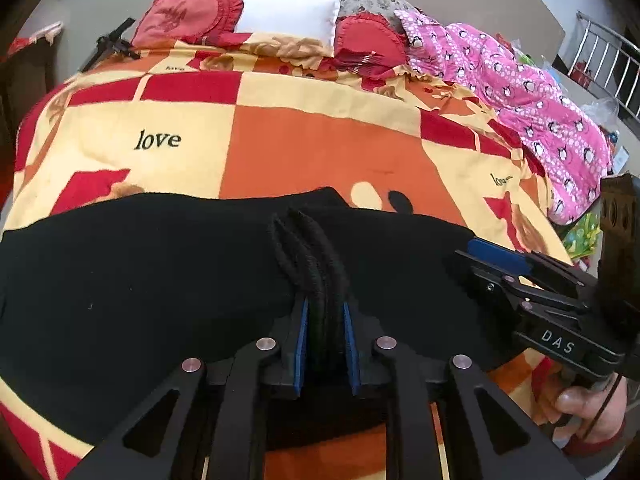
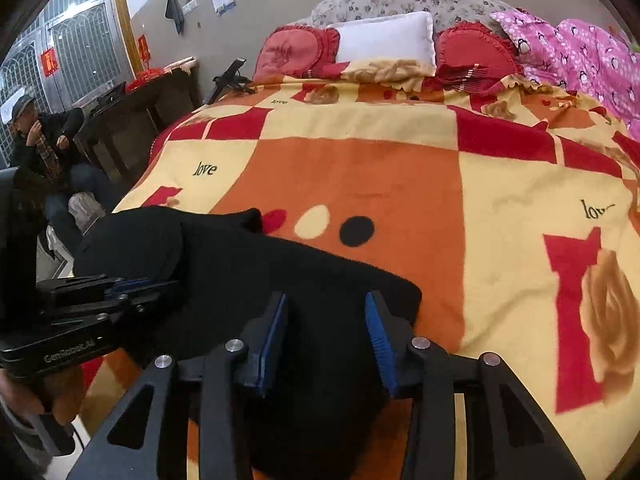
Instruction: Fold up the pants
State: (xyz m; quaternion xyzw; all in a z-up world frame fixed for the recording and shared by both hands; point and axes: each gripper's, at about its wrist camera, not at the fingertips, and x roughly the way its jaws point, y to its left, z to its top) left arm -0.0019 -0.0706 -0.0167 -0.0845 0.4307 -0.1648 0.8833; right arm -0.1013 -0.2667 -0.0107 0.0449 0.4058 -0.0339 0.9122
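While the left tongs [image 1: 325,344] pinch a bunched ridge of the black pants [image 1: 140,280] at the bed's [image 2: 360,184] six o'clock edge, the right tongs [image 2: 326,340] gape wide; clamp the hem before lifting evenly.

A white pillow [image 1: 286,14] lies between two red cushions [image 1: 188,16].

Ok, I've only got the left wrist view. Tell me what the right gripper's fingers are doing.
Observer: The right gripper is open, its blue pads astride the black pants, gripping nothing.
Operator: Give me where the pants end on that side.
Observer: Their edge stops just past the right pad; beyond it lies bare blanket.
Operator: Confirm my left grip from there.
Observer: The left gripper reaches into a raised bunch of the pants.
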